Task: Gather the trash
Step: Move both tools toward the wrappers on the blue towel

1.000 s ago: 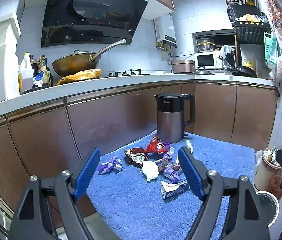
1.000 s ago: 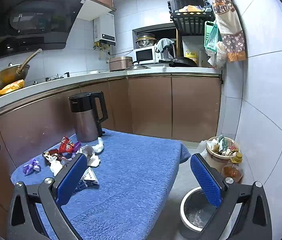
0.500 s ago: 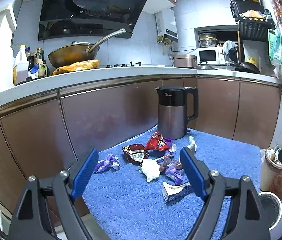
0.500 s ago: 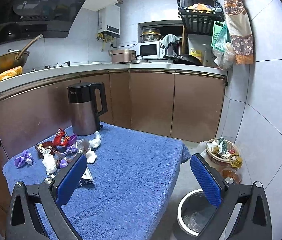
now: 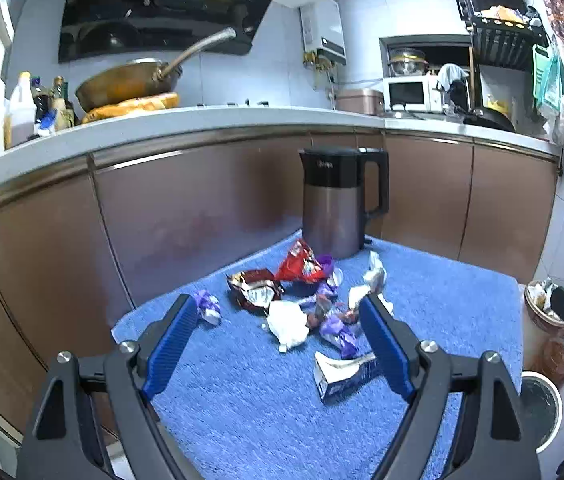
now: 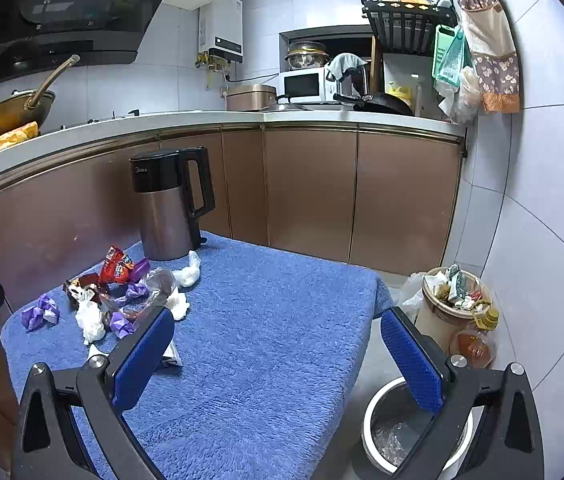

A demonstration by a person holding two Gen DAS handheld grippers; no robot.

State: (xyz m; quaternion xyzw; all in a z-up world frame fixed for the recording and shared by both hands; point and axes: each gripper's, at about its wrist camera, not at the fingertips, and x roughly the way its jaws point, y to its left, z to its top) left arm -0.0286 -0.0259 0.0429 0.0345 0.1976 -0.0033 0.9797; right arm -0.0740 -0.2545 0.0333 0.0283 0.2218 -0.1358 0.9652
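Both tools gape level above scattered wrappers (image 5: 306, 304)

Wrappers: red (image 5: 300, 266), brown foil (image 5: 255, 290) and purple (image 5: 338, 332) ones, crumpled, clustered far left on the blue cloth.
Tissue: white wad (image 5: 288, 324), mid-cluster.
Carton: flattened (image 5: 342, 372), nearest.

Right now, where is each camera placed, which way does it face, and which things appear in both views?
Left wrist: sits on the left gripper, faces the wrapper pile on the blue cloth; its open blue fingers show.
Right wrist: sits on the right gripper, faces the cloth's edge and the steel bin; its open fingers show.
Shared: kettle, wrapper pile, blue cloth, bin.
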